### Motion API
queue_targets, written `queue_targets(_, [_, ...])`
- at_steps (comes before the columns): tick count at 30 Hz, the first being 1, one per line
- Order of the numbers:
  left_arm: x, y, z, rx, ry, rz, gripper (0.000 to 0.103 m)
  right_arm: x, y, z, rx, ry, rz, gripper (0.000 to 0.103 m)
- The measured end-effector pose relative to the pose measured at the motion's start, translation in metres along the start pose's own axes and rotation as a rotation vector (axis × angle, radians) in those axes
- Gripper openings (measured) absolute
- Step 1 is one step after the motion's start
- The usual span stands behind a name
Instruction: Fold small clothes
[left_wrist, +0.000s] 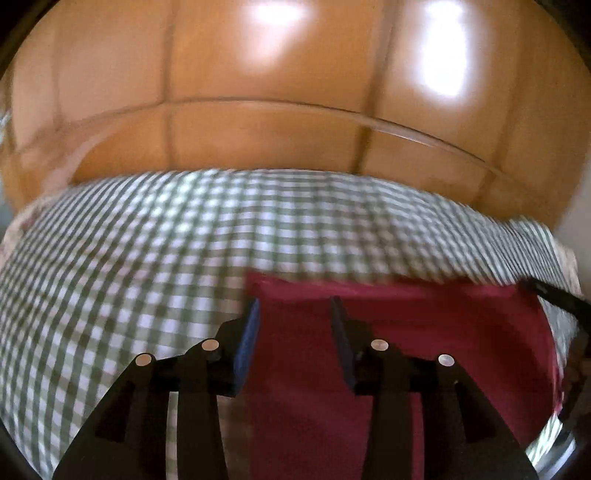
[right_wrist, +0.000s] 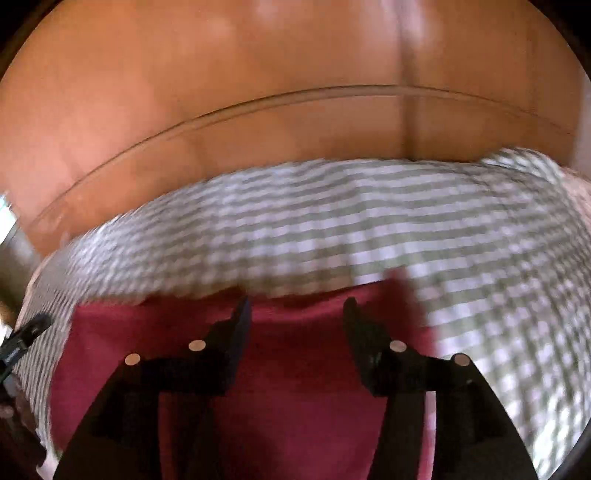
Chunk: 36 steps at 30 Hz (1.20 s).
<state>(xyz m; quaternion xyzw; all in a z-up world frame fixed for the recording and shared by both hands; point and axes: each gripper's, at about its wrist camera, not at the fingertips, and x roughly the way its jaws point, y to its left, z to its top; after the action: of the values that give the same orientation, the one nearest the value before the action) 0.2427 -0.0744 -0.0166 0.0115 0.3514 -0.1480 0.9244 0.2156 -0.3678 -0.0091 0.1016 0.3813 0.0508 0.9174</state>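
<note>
A dark red garment (left_wrist: 424, 332) lies flat on a green-and-white checked cloth (left_wrist: 147, 251). My left gripper (left_wrist: 295, 306) is open over the garment's left part, its left finger at the garment's left edge. In the right wrist view the same red garment (right_wrist: 295, 369) lies under my right gripper (right_wrist: 297, 306), which is open over its far edge. The checked cloth (right_wrist: 369, 221) spreads beyond it. The right gripper's tip shows at the right edge of the left view (left_wrist: 554, 295), and the left gripper's tip at the left edge of the right view (right_wrist: 26, 336). Both views are blurred.
An orange-brown wooden cabinet front (left_wrist: 277, 110) with panel seams stands behind the cloth-covered surface; it also shows in the right wrist view (right_wrist: 258, 92). The checked cloth's far edge runs along it.
</note>
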Motion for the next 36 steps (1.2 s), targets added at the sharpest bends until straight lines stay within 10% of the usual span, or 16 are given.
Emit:
queue_targets(4, [0.021, -0.036, -0.016, 0.145, 0.054, -0.007, 0.038, 0.042, 0.053, -0.014, -0.152, 0.130, 0.027, 0.050])
queue_targets(7, [0.060, -0.021, -0.024, 0.068, 0.182, 0.014, 0.042, 0.076, 0.060, -0.011, -0.180, 0.161, -0.059, 0.051])
queue_targets(14, [0.066, 0.004, -0.026, -0.067, 0.165, -0.063, 0.044, 0.082, 0.047, -0.006, -0.104, 0.124, -0.022, 0.052])
queue_targets(27, [-0.024, 0.013, -0.074, -0.082, 0.103, -0.051, 0.047, -0.051, -0.005, -0.074, -0.045, -0.023, -0.051, 0.065])
queue_targets(36, [-0.047, 0.059, -0.113, -0.286, 0.142, -0.017, 0.057, -0.087, -0.105, -0.147, 0.277, 0.012, -0.084, 0.069])
